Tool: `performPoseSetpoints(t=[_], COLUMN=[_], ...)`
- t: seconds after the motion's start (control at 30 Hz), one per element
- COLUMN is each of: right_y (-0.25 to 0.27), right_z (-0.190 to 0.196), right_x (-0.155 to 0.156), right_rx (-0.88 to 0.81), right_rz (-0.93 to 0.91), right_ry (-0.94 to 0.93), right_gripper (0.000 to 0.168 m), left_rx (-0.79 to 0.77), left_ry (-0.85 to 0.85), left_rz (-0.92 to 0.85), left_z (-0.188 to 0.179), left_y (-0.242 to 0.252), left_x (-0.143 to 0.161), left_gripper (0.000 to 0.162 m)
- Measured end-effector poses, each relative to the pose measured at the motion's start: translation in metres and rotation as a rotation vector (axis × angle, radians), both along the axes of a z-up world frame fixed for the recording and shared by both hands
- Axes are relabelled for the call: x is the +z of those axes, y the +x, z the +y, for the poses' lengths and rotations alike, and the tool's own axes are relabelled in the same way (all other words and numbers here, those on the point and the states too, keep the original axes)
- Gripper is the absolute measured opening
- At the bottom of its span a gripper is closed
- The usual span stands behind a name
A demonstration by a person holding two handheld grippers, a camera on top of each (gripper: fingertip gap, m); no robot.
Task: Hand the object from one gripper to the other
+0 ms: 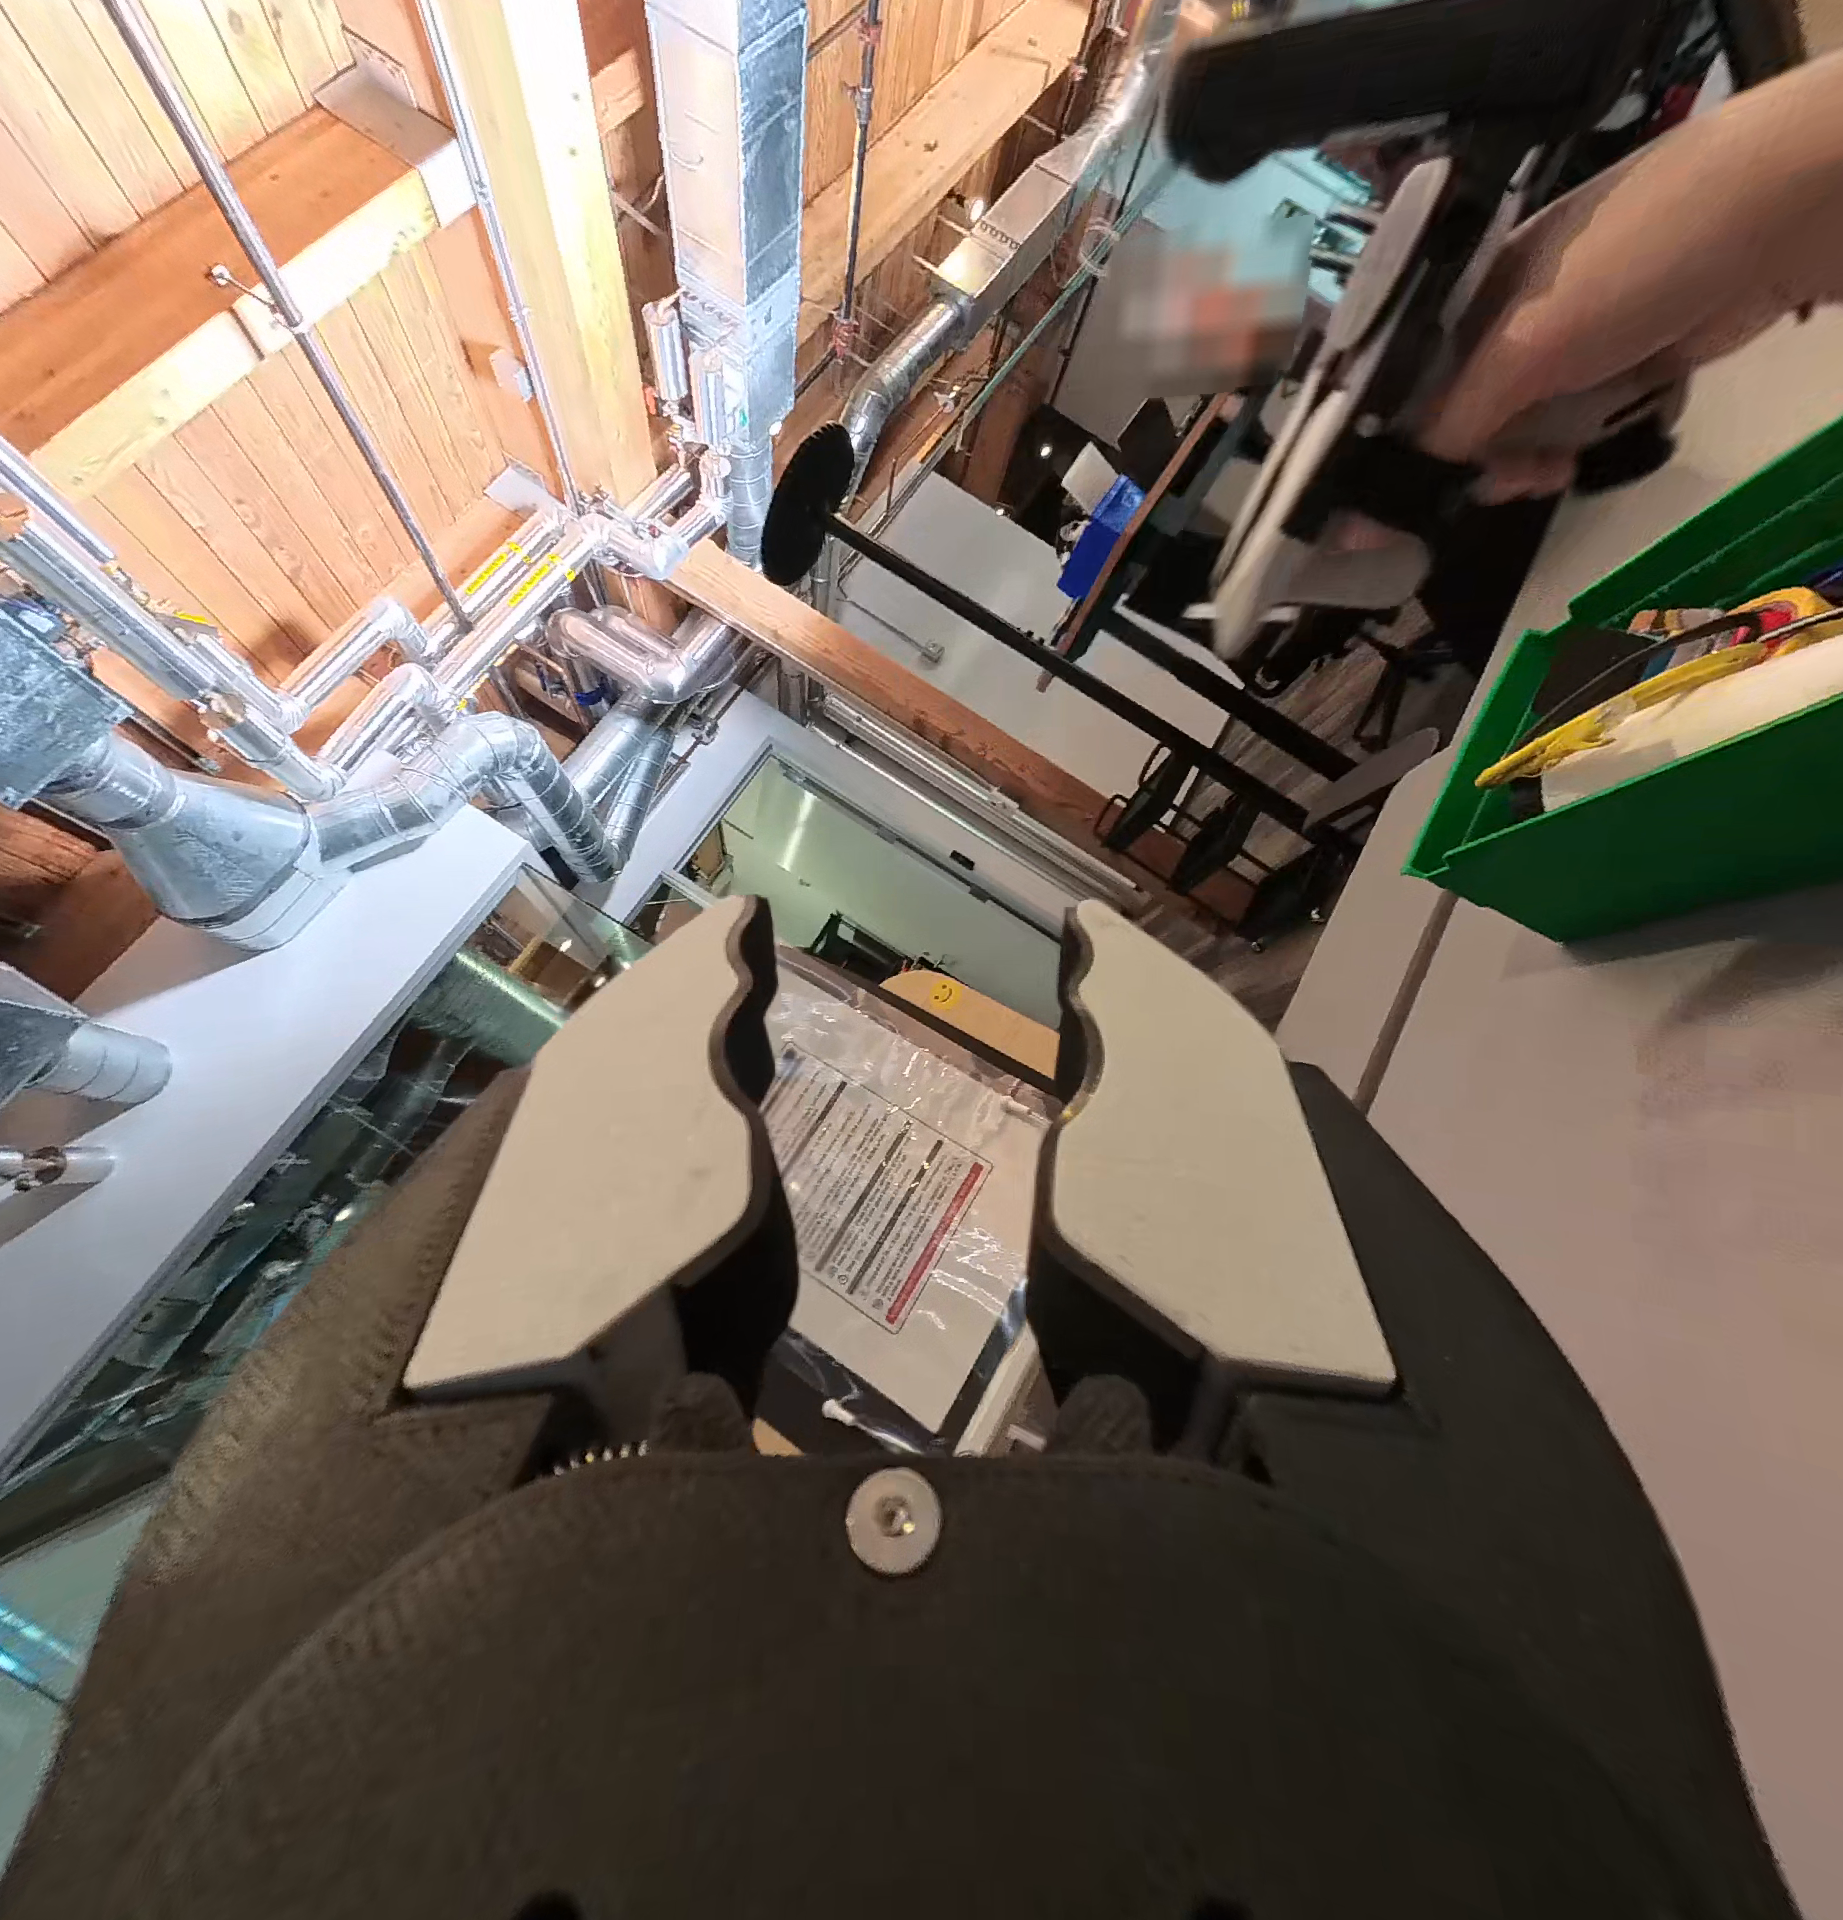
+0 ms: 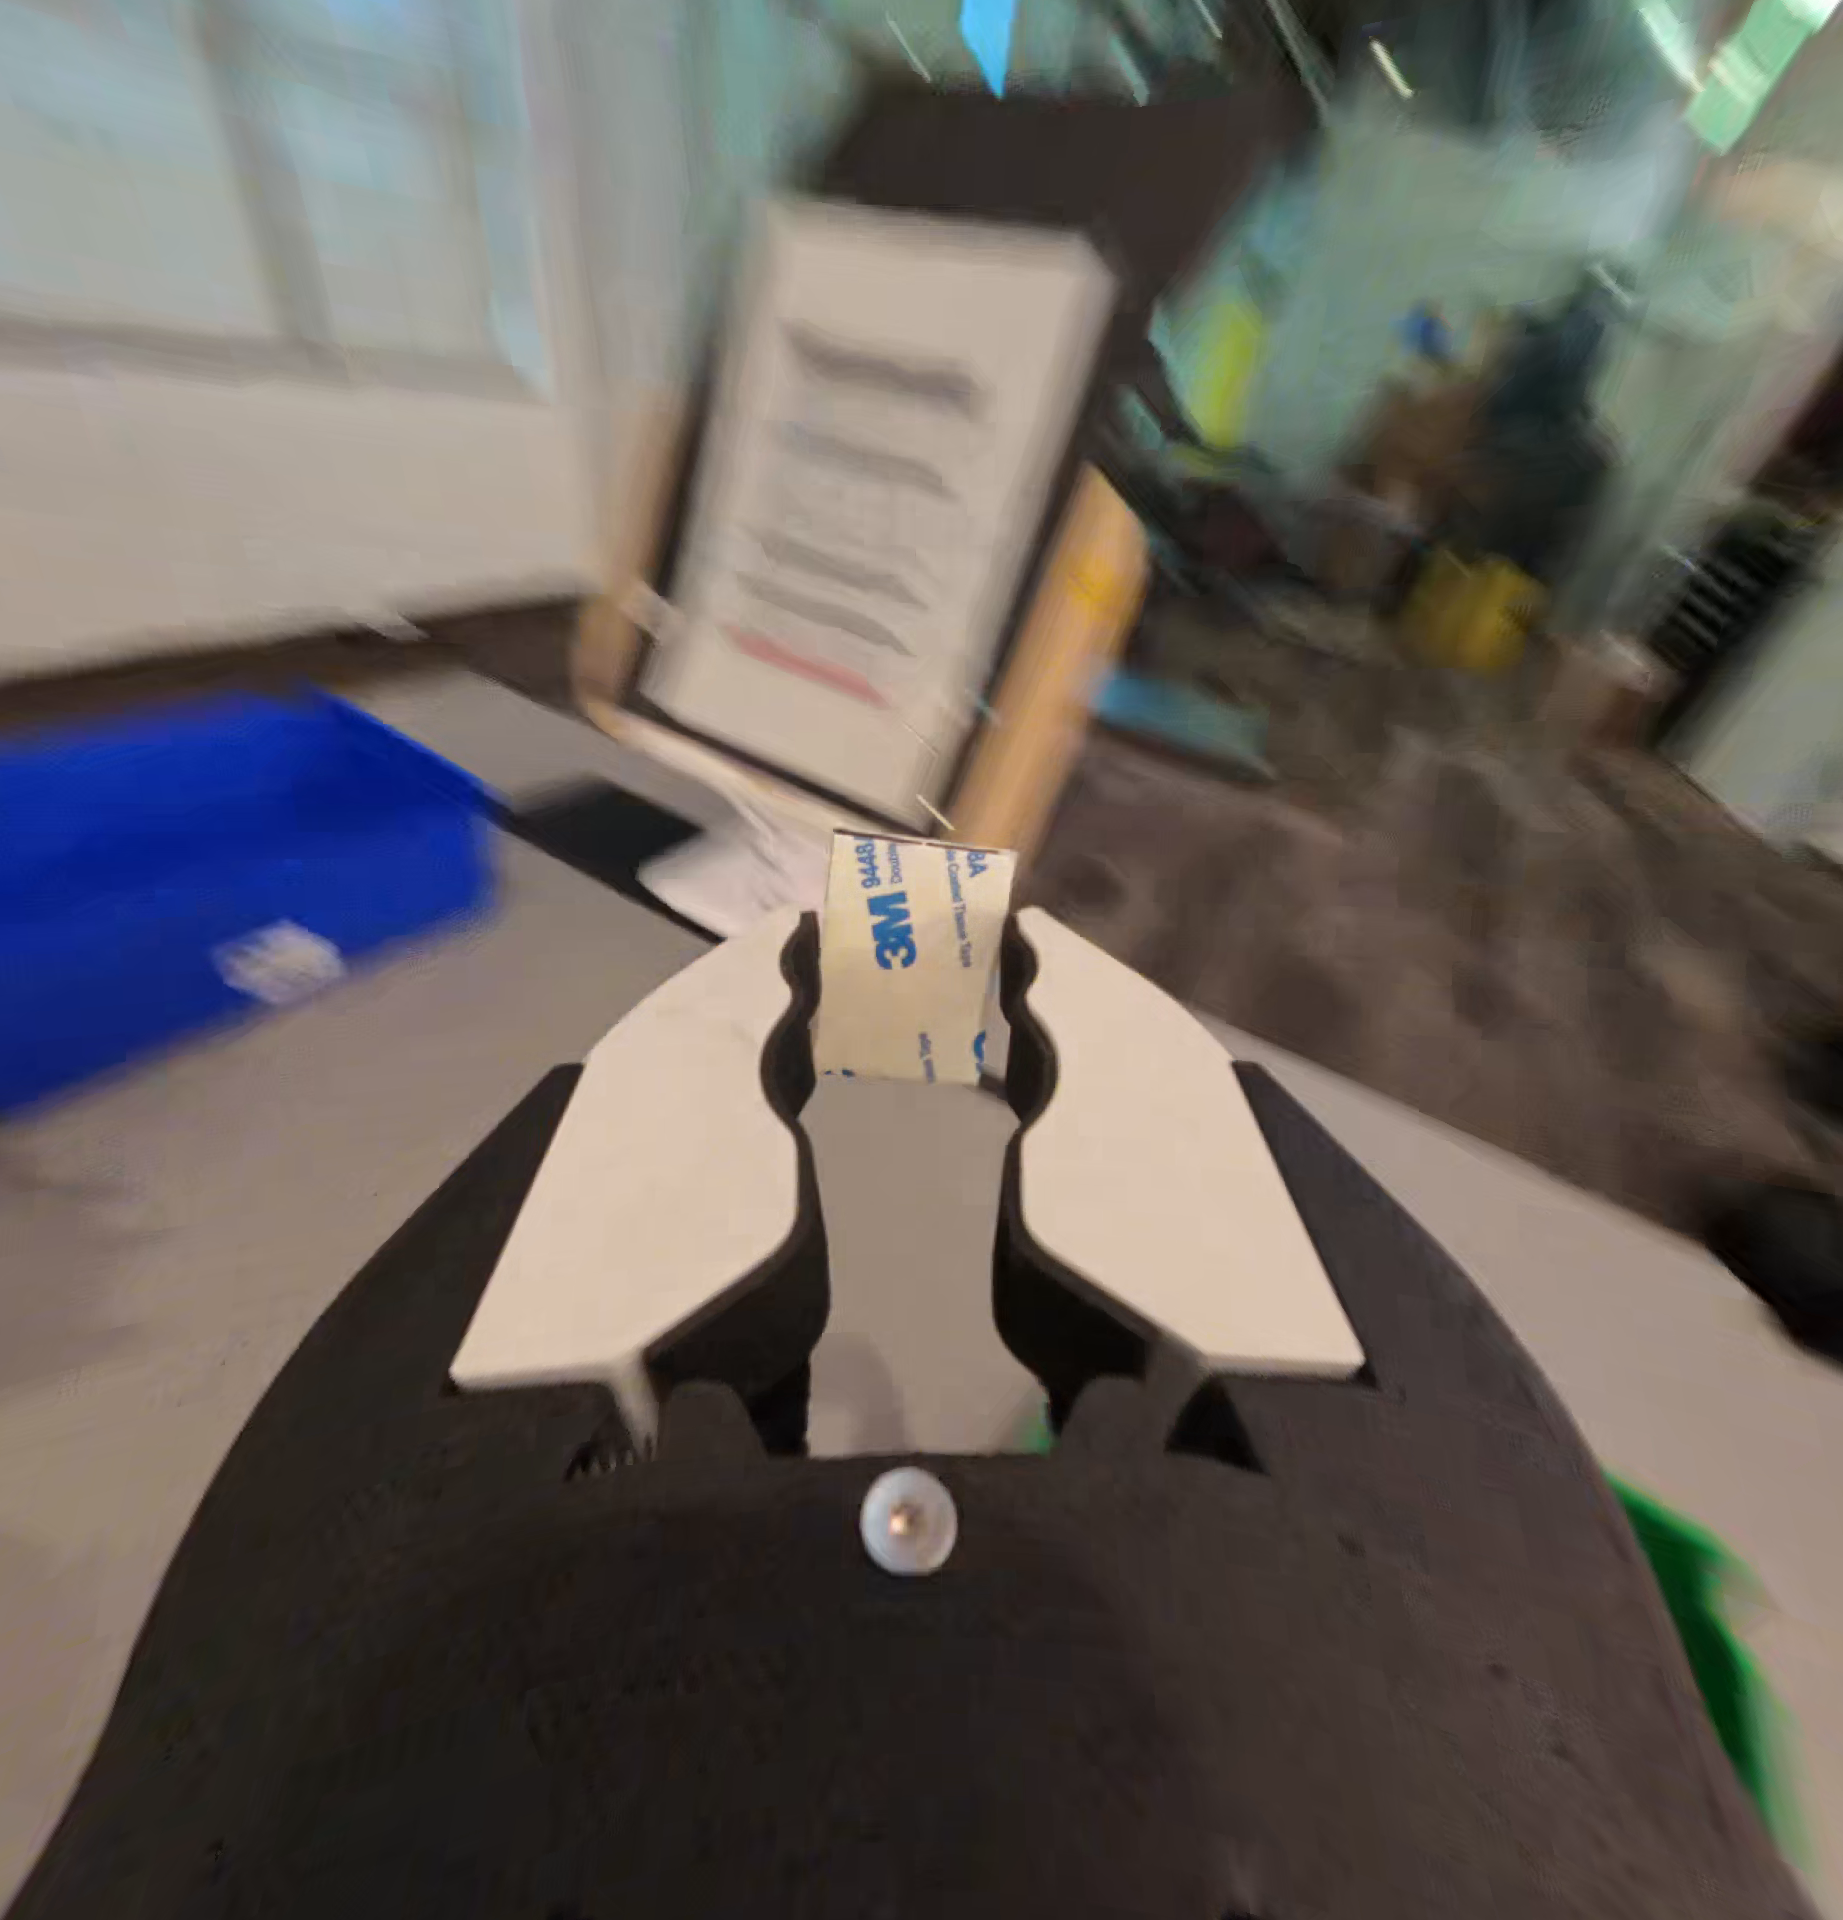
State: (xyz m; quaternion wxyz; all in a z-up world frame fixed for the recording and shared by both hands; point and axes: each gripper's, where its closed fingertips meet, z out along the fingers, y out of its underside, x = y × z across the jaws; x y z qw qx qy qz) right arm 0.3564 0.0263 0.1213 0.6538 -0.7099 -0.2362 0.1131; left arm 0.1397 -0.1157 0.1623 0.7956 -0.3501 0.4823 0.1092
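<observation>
My right gripper (image 2: 909, 940) is shut on a small white pad of adhesive tape with blue print (image 2: 912, 961), held upright between the fingertips above the grey table. My left gripper (image 1: 915, 951) is open and empty, tilted up toward the ceiling and a far wall. The right gripper also shows in the left wrist view (image 1: 1301, 540) at the upper right, blurred, held by a person's hand (image 1: 1582, 343) above the table; the tape pad cannot be made out there. The two grippers are well apart.
A green bin (image 1: 1665, 821) with yellow and white items stands on the grey table (image 1: 1623, 1195) at the right. A blue bin (image 2: 200, 883) sits at the left in the right wrist view. A framed sheet on a stand (image 2: 875, 520) stands beyond the table edge. My hands' fingertips stand some 25 centimetres from each other.
</observation>
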Motion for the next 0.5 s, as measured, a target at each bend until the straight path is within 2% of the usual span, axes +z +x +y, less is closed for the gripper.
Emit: performPoseSetpoints(t=[0.07,0.17,0.33,0.4,0.43,0.5], right_y=[0.065,0.141,0.172,0.173,0.174,0.177], right_z=[0.012,0.021,0.038,0.041,0.042,0.039], right_x=[-0.054,-0.124,-0.191,-0.193,-0.185,-0.158], right_rx=[-0.208,-0.448,-0.493,-0.479,-0.479,-0.489], right_rz=[-0.075,-0.055,0.17,0.25,0.292,0.337], right_ry=[-0.216,-0.486,-0.69,-0.698,-0.67,-0.584], right_gripper=[0.035,0.035,0.036,0.04,0.051,0.056], left_rx=[-0.009,0.008,0.054,0.071,0.08,0.107], left_ry=[-0.02,-0.031,-0.042,-0.042,-0.047,-0.065], left_rz=[0.001,0.025,0.099,0.086,0.068,0.022], left_z=[0.003,0.009,0.016,0.017,0.018,0.022], left_y=[0.003,0.009,0.014,0.011,0.007,-0.006], left_x=[-0.003,-0.01,-0.023,-0.02,-0.017,-0.009], left_gripper=[0.05,0.05,0.051,0.053,0.054,0.055])
